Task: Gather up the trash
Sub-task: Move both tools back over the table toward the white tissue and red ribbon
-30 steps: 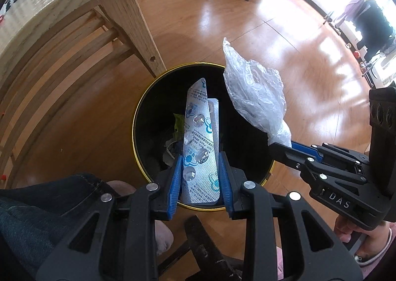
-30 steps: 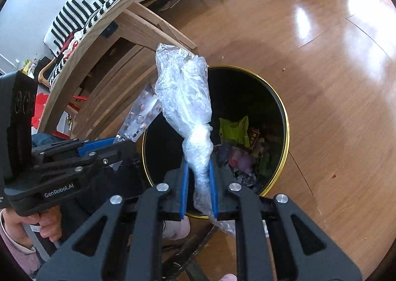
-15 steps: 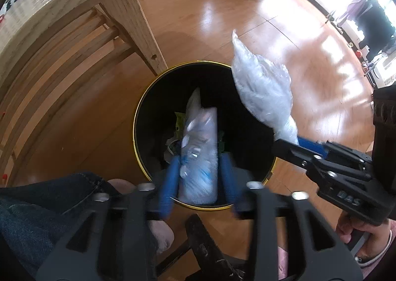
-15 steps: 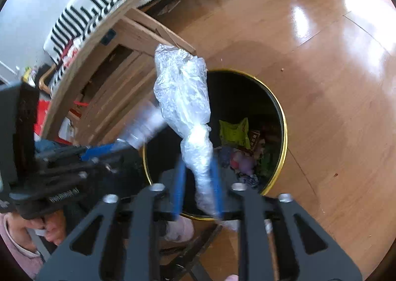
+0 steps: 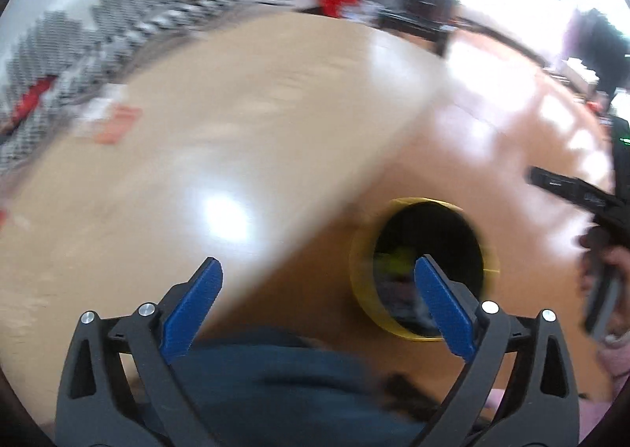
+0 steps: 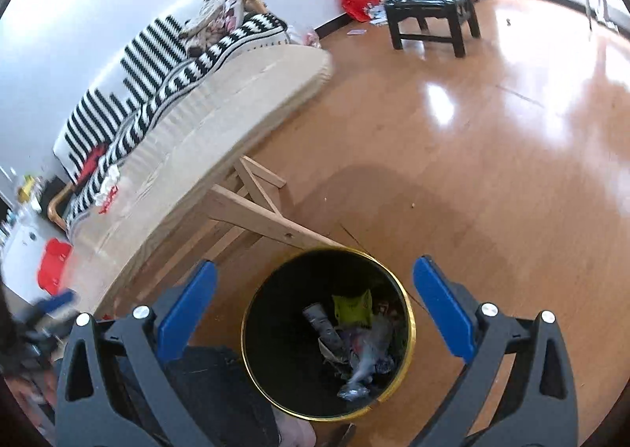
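Black metal with a gold rim, the round trash bin (image 6: 328,333) stands on the shiny wooden floor (image 6: 492,179) just beside the leg of the pale wooden bench (image 6: 220,132), a place where both hands can reach it from above. The right claw (image 6: 313,313) hangs over the mouth of the bin with its two blue pads wide apart and nothing between them. The left claw (image 5: 317,307) is also spread wide and empty, and it points more toward the bench top, so it seems ready to fetch more; this view is very blurred. Inside the one bin lies a heap of trash (image 6: 354,344): one yellow-green wrapper, one crumpled clear plastic piece and several more that I cannot count. On the bench I see one red scrap (image 5: 118,126), perhaps more.
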### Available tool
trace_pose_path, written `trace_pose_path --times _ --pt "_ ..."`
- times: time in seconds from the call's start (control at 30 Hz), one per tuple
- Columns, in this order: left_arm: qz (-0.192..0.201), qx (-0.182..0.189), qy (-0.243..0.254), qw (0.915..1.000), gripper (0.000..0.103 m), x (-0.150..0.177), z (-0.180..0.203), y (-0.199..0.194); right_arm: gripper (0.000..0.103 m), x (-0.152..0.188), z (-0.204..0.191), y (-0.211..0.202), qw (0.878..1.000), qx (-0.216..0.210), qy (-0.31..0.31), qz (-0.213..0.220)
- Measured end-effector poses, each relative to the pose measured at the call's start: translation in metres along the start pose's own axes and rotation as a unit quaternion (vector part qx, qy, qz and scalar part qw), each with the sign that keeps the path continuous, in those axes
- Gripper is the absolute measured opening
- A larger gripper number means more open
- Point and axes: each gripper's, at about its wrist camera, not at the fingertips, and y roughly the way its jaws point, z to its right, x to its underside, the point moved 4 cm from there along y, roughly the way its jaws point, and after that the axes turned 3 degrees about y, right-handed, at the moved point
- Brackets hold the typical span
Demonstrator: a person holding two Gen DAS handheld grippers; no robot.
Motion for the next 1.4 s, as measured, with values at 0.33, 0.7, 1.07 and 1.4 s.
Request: trace_pose_path --times 0.33,0.7,1.07,1.4 --pt "-0.091 -0.126 -0.112 0.9814 0.096 0.025 -0.222 0.010 0.096 0.001 -0.200 0.076 0.997 0.013 -0.043 -0.068" --pt "-0.138 -0.099 -0.102 0.9802 0.096 0.026 -0.307 0.069 0.096 0.026 -0.375 0.167 0.987 0.050 -0.114 -0.101" --pt "-0.099 -0.081 -0.016 0.9917 0.096 -0.071 -0.350 0.128 0.096 -0.039 -0.463 0.256 0.989 0.088 -0.105 -0.051" --pt "-0.069 -0.062 0.050 0.9944 0.097 -0.130 -0.358 0.185 0.097 -0.054 -0.462 0.306 0.985 0.134 -0.097 -0.042"
